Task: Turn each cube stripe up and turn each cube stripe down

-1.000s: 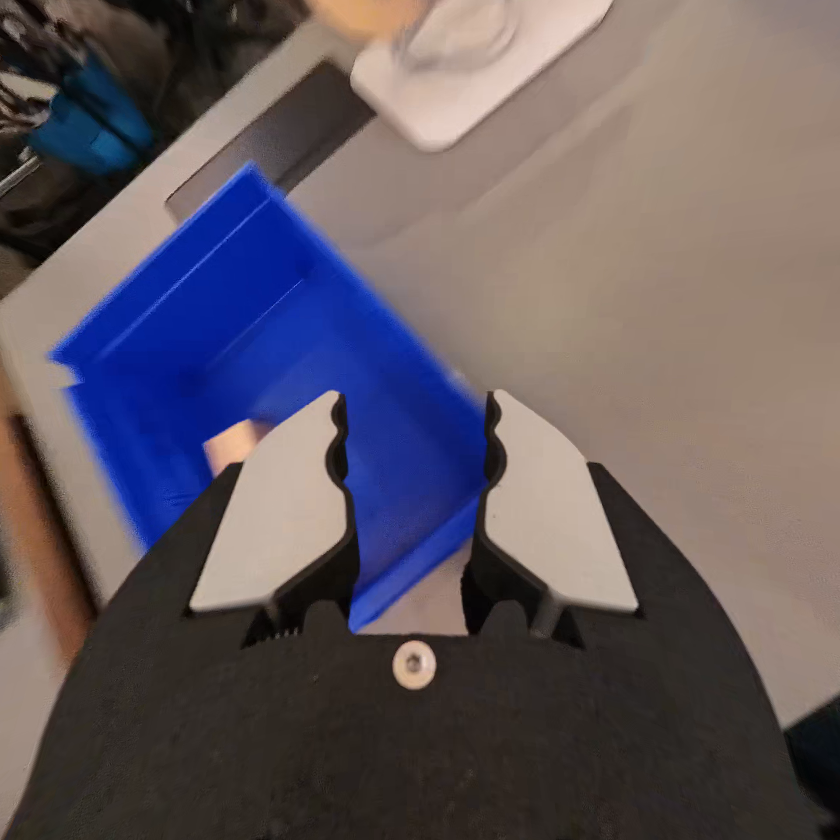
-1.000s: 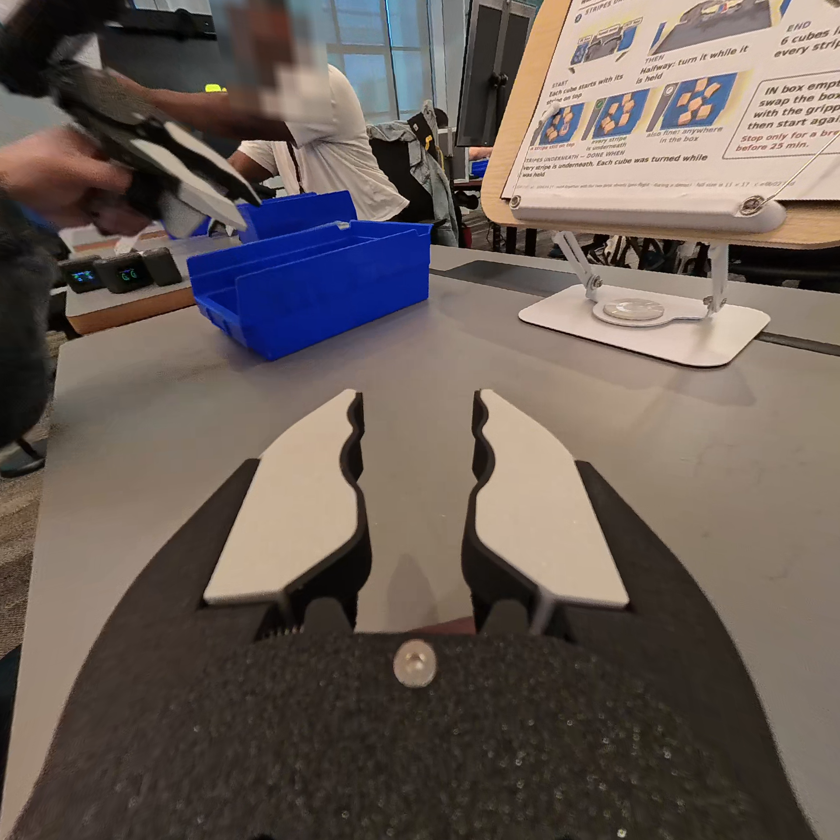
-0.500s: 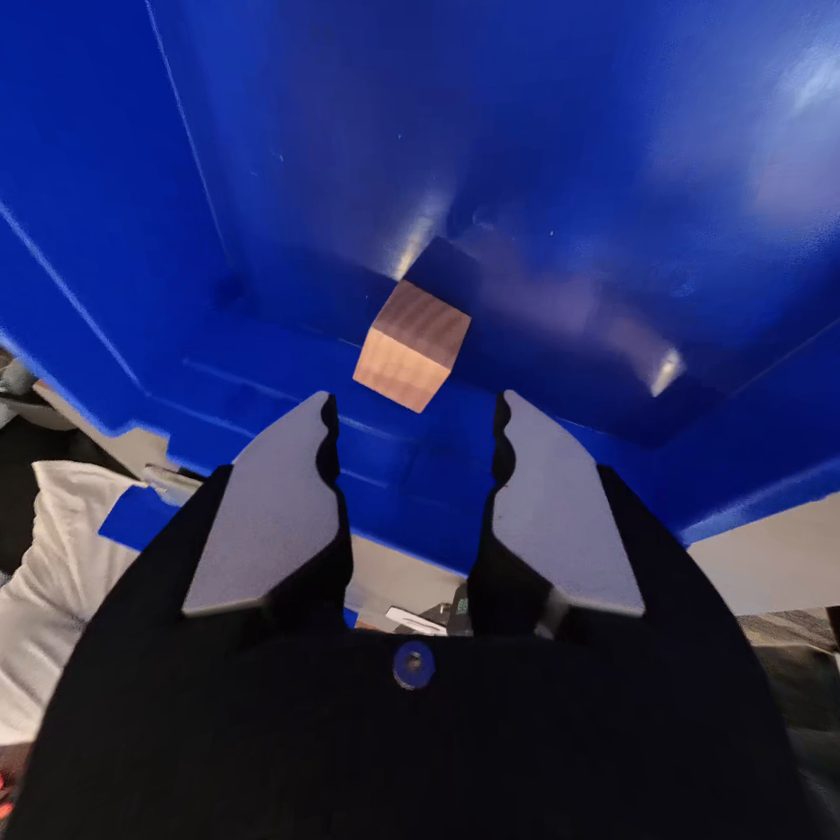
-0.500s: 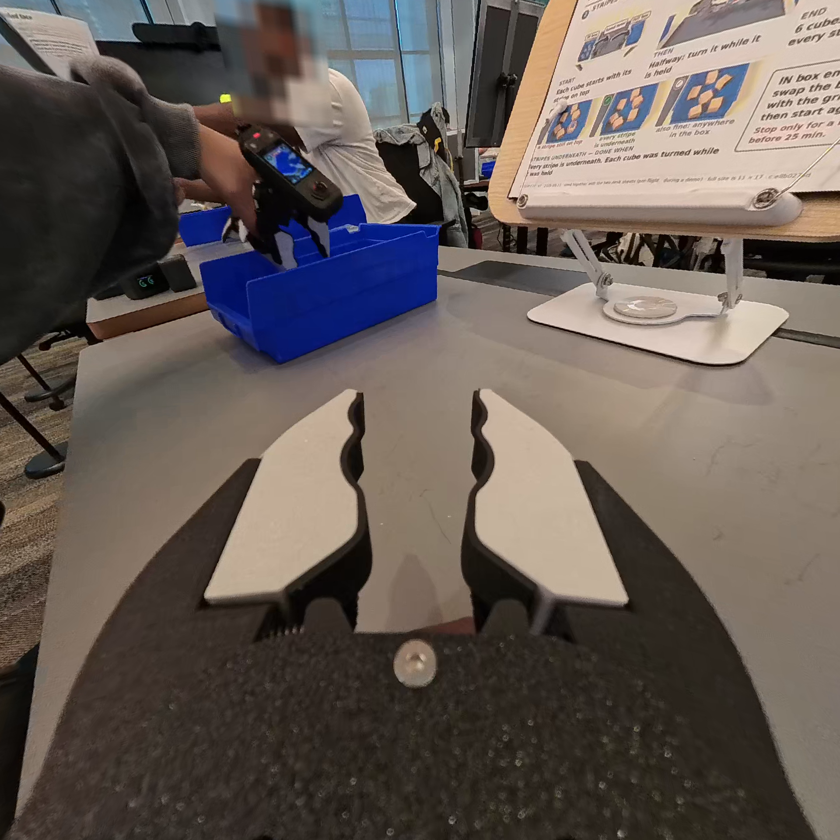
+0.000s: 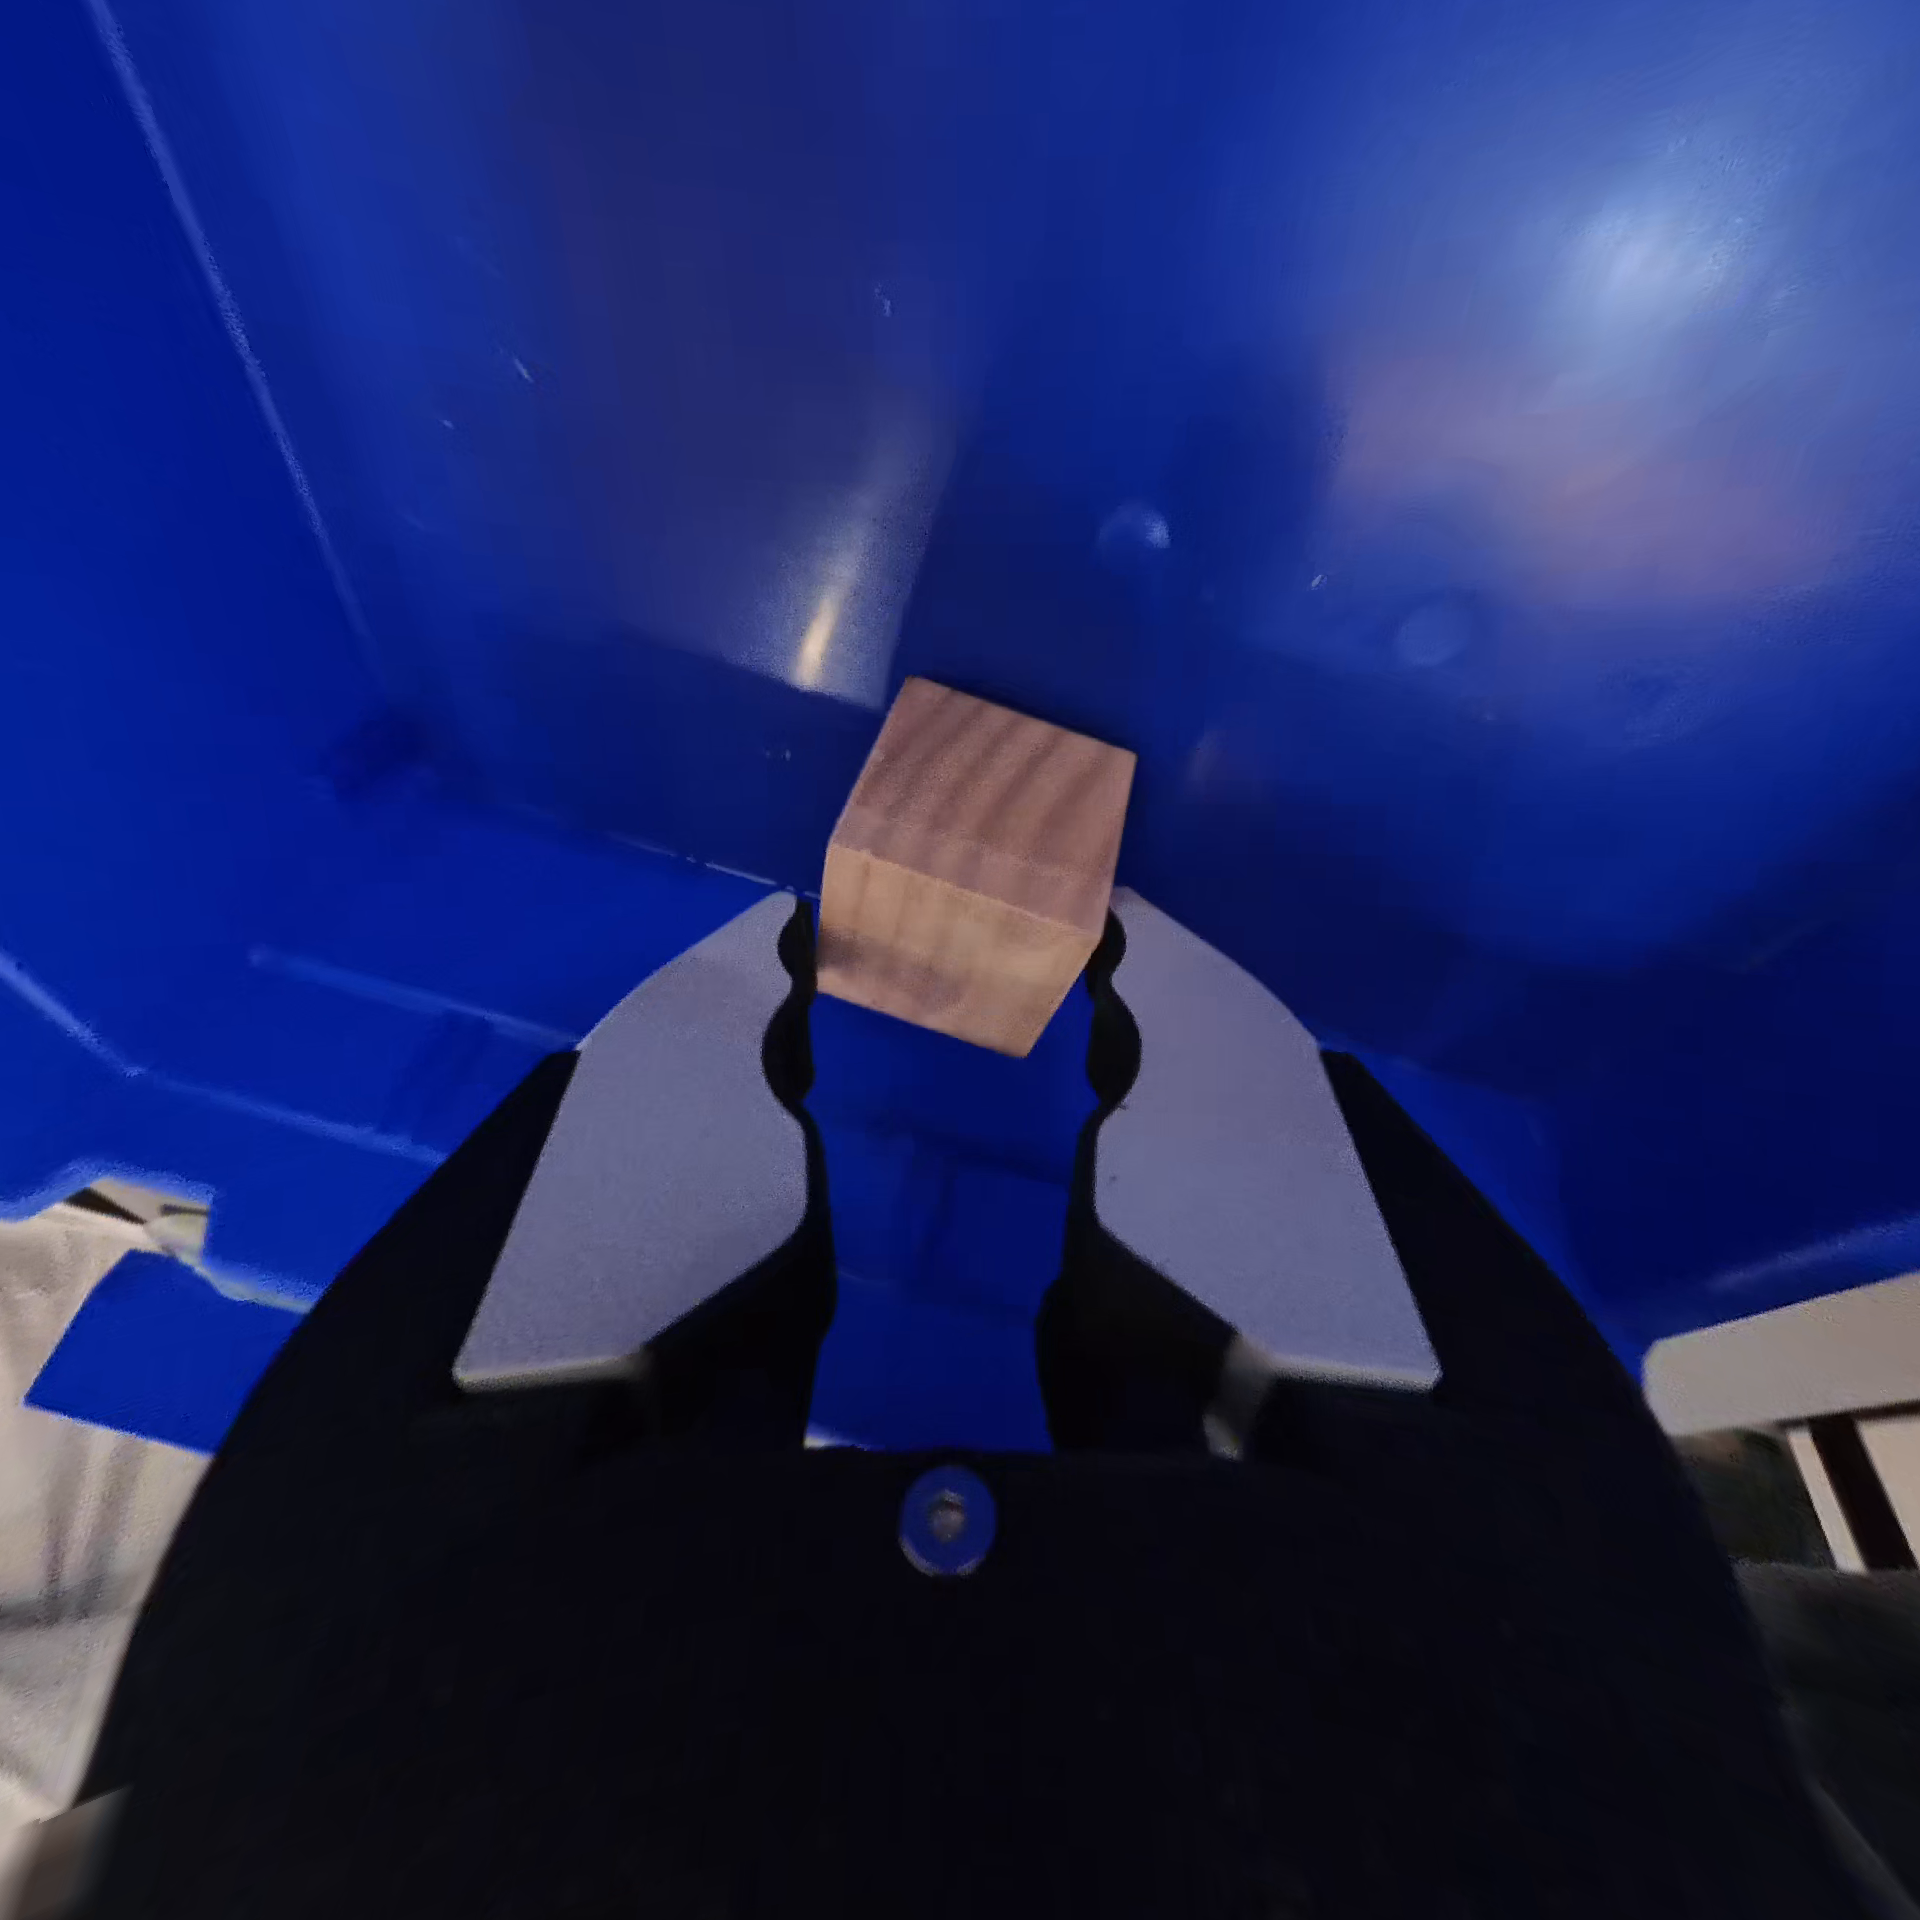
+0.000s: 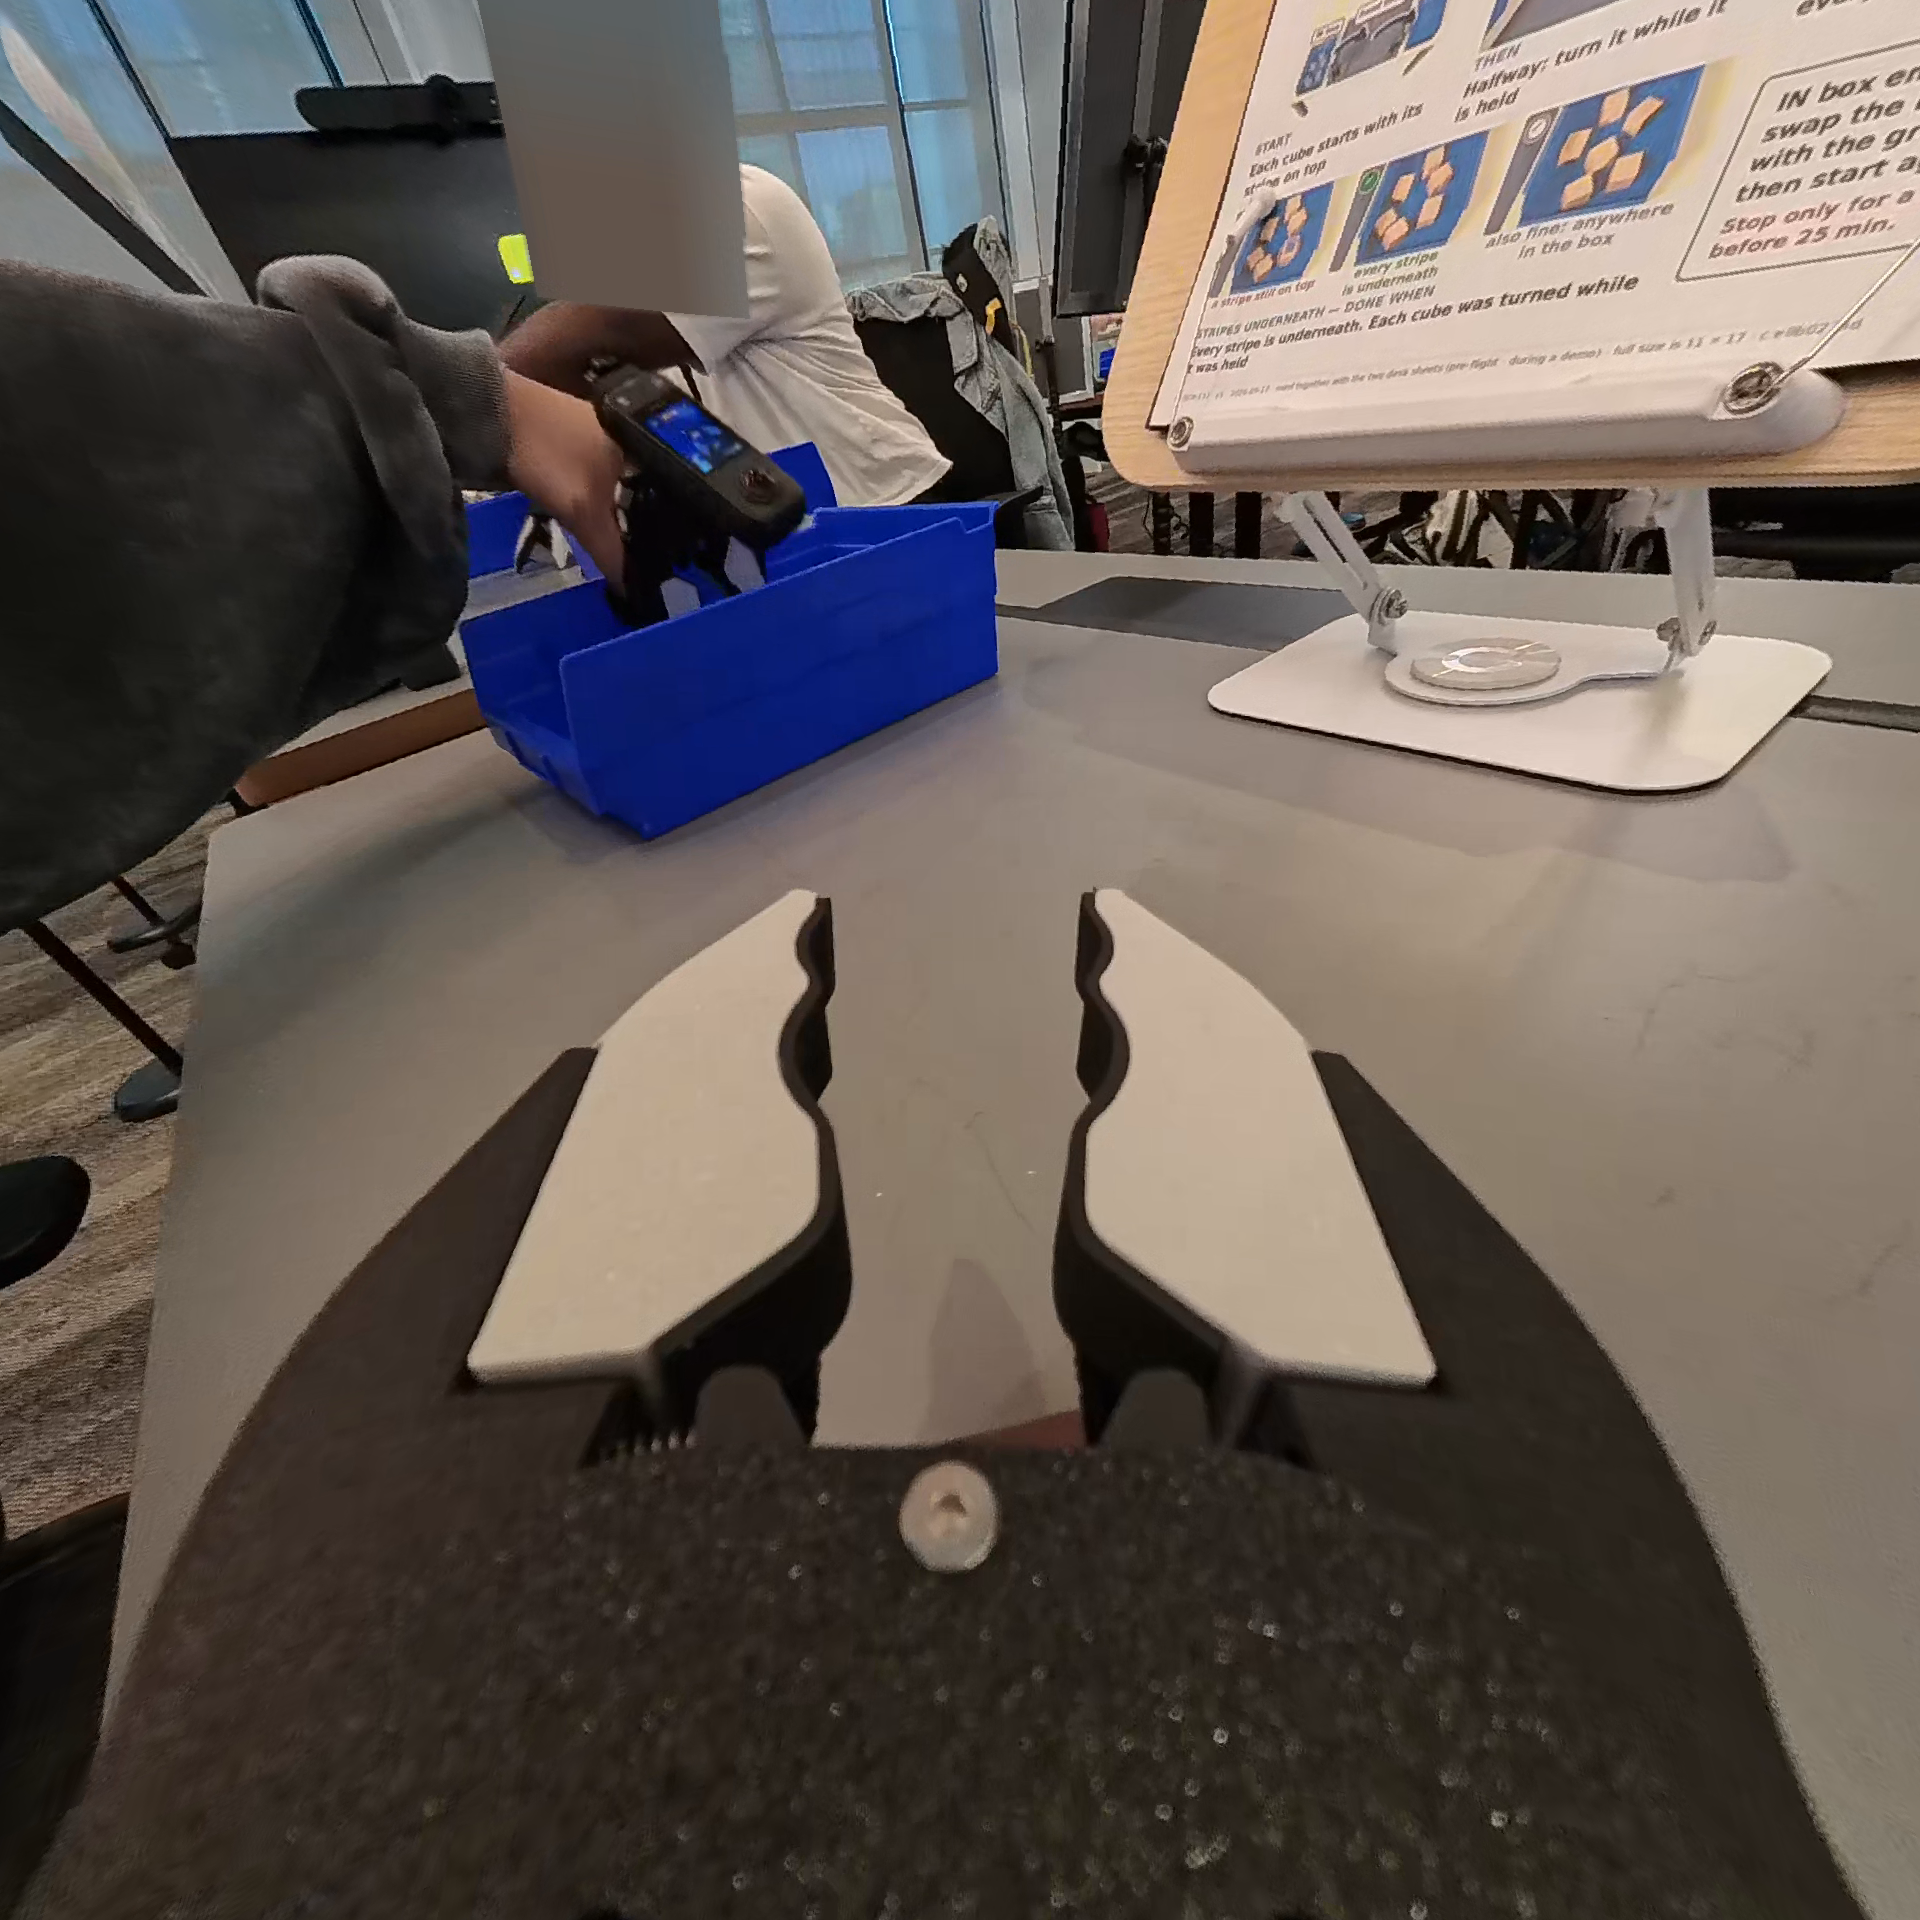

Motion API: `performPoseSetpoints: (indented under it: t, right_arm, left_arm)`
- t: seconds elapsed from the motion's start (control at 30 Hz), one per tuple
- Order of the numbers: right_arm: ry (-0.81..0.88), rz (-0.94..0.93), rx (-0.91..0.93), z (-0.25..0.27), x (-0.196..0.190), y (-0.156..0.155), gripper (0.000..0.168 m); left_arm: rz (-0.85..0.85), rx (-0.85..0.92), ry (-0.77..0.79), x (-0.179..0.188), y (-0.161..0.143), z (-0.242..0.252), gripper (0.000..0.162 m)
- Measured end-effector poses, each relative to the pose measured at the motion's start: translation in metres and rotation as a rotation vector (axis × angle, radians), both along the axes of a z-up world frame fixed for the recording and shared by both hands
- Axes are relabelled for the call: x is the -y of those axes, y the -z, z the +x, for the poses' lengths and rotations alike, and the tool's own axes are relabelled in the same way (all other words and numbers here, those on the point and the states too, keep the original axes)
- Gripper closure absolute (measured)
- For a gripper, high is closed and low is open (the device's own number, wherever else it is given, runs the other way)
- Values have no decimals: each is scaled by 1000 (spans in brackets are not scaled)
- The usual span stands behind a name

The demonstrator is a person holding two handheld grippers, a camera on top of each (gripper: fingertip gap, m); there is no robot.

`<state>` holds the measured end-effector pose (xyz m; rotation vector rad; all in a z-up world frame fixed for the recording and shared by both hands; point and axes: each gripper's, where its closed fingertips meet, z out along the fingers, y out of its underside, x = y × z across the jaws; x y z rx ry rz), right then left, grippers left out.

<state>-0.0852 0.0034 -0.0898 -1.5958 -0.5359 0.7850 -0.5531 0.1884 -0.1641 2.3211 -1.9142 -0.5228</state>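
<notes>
Wooden cube (image 5: 961, 868) sits on the blue bin (image 5: 1247, 416) floor, between the tips of the left gripper (image 5: 948, 940), whose jaws are spread (contact unclear). Right wrist view: right gripper (image 6: 954, 914) gapes, holding nothing, over the grey table (image 6: 1455, 987).

One wooden cube (image 5: 971, 873), two blue bins (image 6: 769, 675), one stand (image 6: 1517, 696), two tools (image 6: 951, 935).

Right gripper (image 6: 954, 914): black grainy body, two pale grey scalloped-edge finger plates (image 6: 686, 1143), one silver screw (image 6: 948, 1519); left gripper (image 5: 948, 920) matching; grey fleece sleeve (image 6: 208, 540)
</notes>
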Motion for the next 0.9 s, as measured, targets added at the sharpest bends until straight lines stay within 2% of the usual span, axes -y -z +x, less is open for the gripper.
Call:
performPoseSetpoints:
  t: [0.1,0.23,0.37,0.43,0.63,0.73,0.9]
  right_arm:
    - [2,-2,-8,1,0,0,124]
    - [1,12,3,0,1,-1,124]
    - [5,39,23,-1,2,-2,125]
    - [11,45,27,-1,2,-3,125]
    - [33,60,21,4,1,-5,127]
    - [36,60,13,5,1,-7,127]
    - [20,55,21,3,2,-5,127]
  left_arm:
    - [57,69,-12,2,-19,14,112]
    - [153,255,-78,16,-59,45,112]
    - [256,463,-89,46,-104,95,112]
    - [270,559,-63,70,-114,124,113]
    - [237,802,-5,131,-110,211,113]
    - [249,860,7,143,-103,247,113]
    - [155,1131,-65,153,-101,311,113]
